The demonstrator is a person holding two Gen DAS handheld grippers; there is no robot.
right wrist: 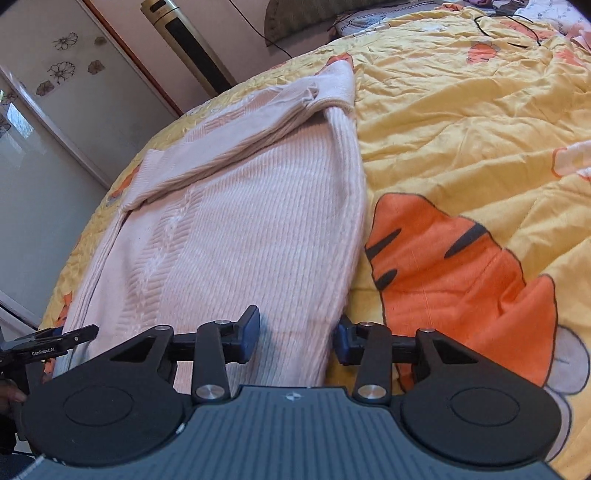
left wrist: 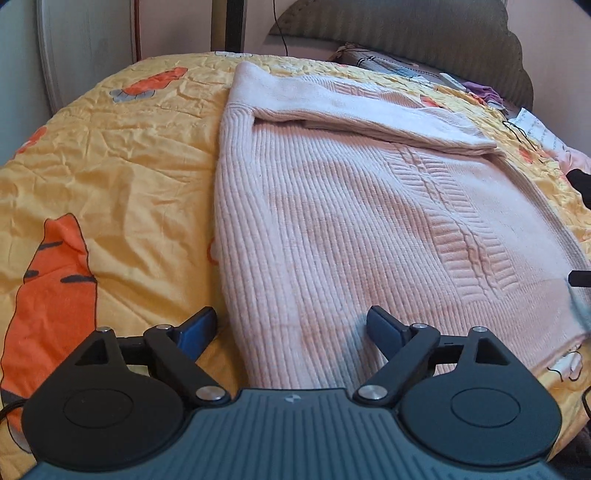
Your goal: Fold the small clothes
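your pink ribbed sweater (left wrist: 354, 221) lies flat on the yellow quilt (left wrist: 122, 177) with the orange tiger print, body spread out and one sleeve (left wrist: 369, 118) folded across the upper part, cuff end reaching toward the far side edge

left gripper (left wrist: 291, 325) – jaws spread wide, nothing between them. one blue pad (left wrist: 197, 326) hangs over bare quilt just off the sweater's side edge, the other pad sits over the knit near the hem; you cannot tell from this view whether either pad touches the fabric

right gripper (right wrist: 297, 334) – jaws also spread, though less wide, and empty. its pads straddle the opposite long edge of the sweater (right wrist: 240, 221) near the hem: one blue pad (right wrist: 249, 332) over the knit, the other at the border where knit meets quilt (right wrist: 461, 129)

in the right wrist view the tip of your left gripper (right wrist: 72, 334) shows low at the far hem corner, so the two tools sit at opposite bottom corners of the garment

background: headboard (left wrist: 406, 33) and loose small items at the far end of the bed, a tall tower fan (right wrist: 184, 40) and a sliding door with flower decals (right wrist: 62, 55) beyond the bed edge
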